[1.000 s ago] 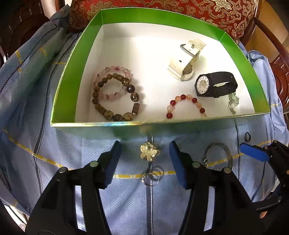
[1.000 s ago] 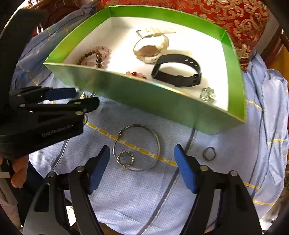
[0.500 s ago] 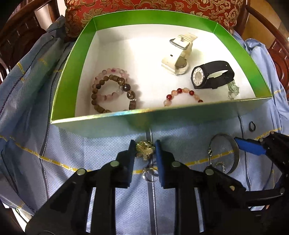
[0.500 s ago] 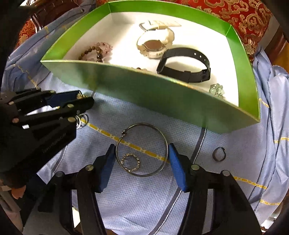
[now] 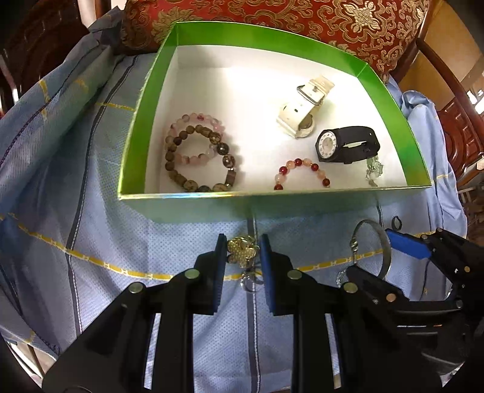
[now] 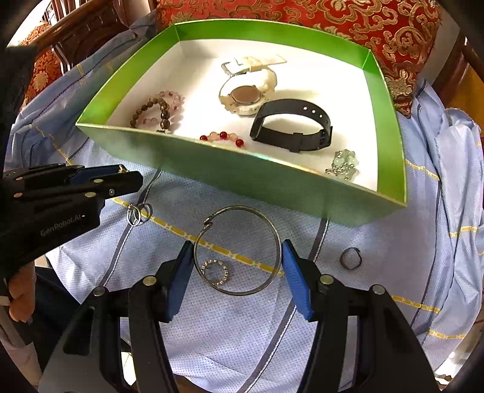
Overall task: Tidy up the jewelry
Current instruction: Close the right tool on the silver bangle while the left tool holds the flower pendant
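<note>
My left gripper (image 5: 242, 251) is shut on a gold flower charm (image 5: 242, 252) just in front of the green box (image 5: 211, 207); its small key rings (image 5: 251, 279) dangle below. From the right wrist view the left gripper (image 6: 130, 178) sits at the left, with those rings (image 6: 137, 213) under it. My right gripper (image 6: 237, 266) is shut on the silver bangle (image 6: 239, 208), one blue pad against each side. A small studded ring (image 6: 216, 272) lies inside the bangle on the cloth. The box holds bead bracelets (image 5: 196, 157), a white watch (image 5: 302, 115), a black watch (image 5: 348, 145) and a jade charm (image 5: 373, 170).
A dark ring (image 6: 350, 258) lies on the blue cloth (image 6: 211, 332) right of the bangle. A red-and-gold cushion (image 5: 302, 24) backs the box, and a wooden chair frame (image 5: 447, 75) stands to the right. A person's hand (image 6: 21, 296) holds the left gripper.
The left jaws closed from wide apart onto the flower charm. The right jaws narrowed until the pads met the bangle's sides.
</note>
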